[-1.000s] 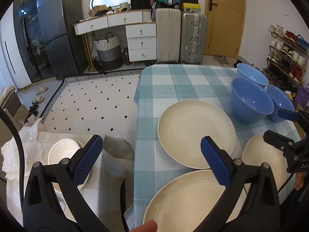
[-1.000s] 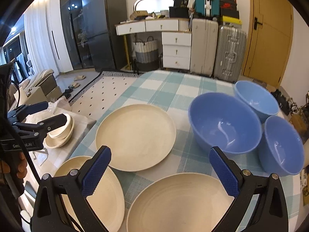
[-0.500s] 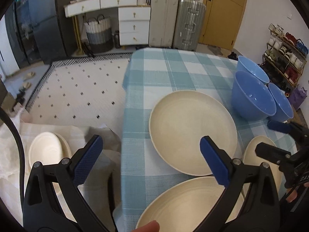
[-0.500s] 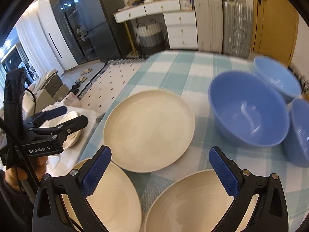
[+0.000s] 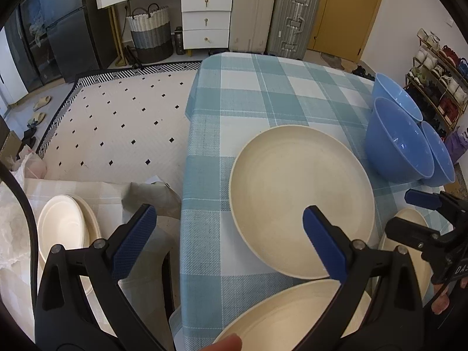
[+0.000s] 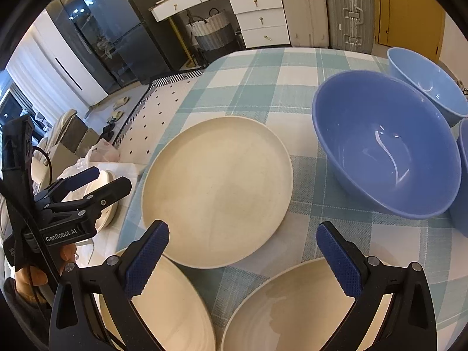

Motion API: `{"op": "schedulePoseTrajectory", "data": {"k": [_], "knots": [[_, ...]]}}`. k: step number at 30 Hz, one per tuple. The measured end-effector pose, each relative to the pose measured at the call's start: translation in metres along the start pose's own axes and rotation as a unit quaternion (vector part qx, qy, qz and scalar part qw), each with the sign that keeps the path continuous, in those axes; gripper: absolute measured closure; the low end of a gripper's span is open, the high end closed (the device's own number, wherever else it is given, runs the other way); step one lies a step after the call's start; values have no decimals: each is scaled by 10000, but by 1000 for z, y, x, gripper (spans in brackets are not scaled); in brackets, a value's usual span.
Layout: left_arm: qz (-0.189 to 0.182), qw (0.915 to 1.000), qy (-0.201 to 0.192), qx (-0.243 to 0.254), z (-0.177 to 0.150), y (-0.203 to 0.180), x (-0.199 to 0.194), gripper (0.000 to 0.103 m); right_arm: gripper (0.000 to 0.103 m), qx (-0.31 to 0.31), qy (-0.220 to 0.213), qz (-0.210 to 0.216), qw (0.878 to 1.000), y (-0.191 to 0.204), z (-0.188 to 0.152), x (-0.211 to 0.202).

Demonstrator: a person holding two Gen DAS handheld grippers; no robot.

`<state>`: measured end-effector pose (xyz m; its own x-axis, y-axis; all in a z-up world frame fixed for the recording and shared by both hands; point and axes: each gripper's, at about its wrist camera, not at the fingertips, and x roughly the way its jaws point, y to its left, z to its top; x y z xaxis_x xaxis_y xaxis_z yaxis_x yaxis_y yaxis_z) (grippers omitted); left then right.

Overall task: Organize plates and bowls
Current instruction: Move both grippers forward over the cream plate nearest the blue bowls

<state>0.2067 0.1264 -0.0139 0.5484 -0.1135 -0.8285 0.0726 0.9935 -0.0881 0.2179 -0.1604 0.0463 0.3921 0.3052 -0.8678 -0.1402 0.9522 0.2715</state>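
Three cream plates lie on the checked tablecloth: a far one, a near left one and a near right one. Three blue bowls stand at the right: a big one, a far one and a near one. My left gripper is open and empty above the table's left edge. My right gripper is open and empty above the near plates.
The table drops off at its left edge. Beside it, lower down, a cloth-covered stand bears stacked cream dishes. Drawers, a basket, suitcases and a shoe rack stand beyond.
Both grippers have tilted down and moved closer over the table, so plates and bowls look larger. Both stay open and empty. No plate or bowl has moved.
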Motion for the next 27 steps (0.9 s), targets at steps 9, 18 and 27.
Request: {"op": "schedulePoseTrajectory", "data": {"k": [9, 18, 27], "knots": [[-179, 9994, 276, -64, 7, -5, 34, 5, 0, 288, 161, -169, 9993, -10, 7, 20], [-244, 9983, 522, -50, 12, -8, 61, 5, 0, 408, 314, -177, 9985, -11, 16, 42], [-342, 9974, 620, -161, 18, -10, 76, 9, 1, 566, 437, -163, 9973, -18, 24, 56]]}}
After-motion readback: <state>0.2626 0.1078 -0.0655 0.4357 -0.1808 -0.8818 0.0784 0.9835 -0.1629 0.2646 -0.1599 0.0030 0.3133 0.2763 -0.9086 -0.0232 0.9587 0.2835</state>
